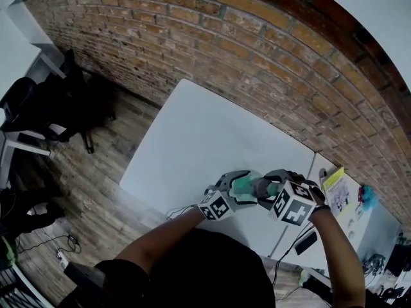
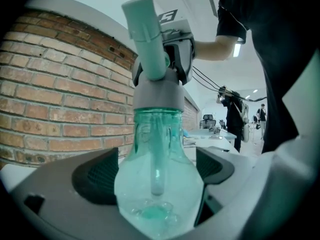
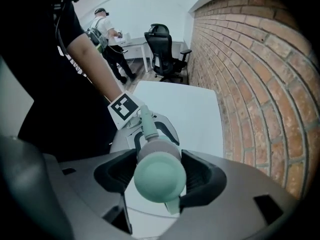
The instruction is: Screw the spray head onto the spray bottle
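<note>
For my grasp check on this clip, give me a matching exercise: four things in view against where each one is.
Things:
1 spray bottle
2 spray head
3 table
4 office chair

Places:
A on the floor beyond the table, near the brick wall
B gripped by the right tool
C white, below both tools
D gripped by the left tool

Pairs: 1-D, 2-B, 3-C, 4-A
</note>
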`<state>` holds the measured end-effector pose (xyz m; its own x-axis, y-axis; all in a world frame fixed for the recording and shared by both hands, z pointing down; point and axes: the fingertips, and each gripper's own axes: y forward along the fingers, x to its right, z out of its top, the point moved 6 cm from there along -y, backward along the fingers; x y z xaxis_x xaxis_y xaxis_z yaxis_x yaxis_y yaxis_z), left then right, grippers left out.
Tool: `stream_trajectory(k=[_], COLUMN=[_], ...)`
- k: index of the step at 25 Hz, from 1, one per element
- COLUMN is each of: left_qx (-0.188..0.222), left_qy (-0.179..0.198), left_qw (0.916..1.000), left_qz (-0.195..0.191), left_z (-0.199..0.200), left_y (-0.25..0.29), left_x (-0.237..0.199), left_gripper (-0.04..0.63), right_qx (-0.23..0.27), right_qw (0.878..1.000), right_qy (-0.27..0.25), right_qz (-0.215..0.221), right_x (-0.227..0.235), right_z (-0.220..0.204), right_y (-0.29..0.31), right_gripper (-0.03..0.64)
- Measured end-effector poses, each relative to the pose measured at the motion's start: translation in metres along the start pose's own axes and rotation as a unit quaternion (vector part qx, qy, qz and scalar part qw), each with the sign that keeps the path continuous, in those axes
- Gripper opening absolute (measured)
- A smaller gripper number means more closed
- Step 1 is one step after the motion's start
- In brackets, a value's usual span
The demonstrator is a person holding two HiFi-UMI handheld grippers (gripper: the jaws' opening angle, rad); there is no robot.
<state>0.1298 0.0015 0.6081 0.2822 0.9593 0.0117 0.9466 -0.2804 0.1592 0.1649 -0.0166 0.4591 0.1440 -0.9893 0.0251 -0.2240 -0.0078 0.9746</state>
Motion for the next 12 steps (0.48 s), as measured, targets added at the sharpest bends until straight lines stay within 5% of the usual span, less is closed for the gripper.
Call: stream_trajectory(k=[12], left_qx=[-0.004], left_qy=[-0.003], left_qw=[1.0], left_qz=[-0.003], left_z=[0.0], left_y=[0.0], left_x=[0.0], left_gripper=[0.48], right_qx=[-0.046], right_qw=[0.981], right_qy=[-0.188], right_qz=[0.003], right_x=[-0.01], right_z=[0.007], right_y=[-0.018], right_gripper=[0.262])
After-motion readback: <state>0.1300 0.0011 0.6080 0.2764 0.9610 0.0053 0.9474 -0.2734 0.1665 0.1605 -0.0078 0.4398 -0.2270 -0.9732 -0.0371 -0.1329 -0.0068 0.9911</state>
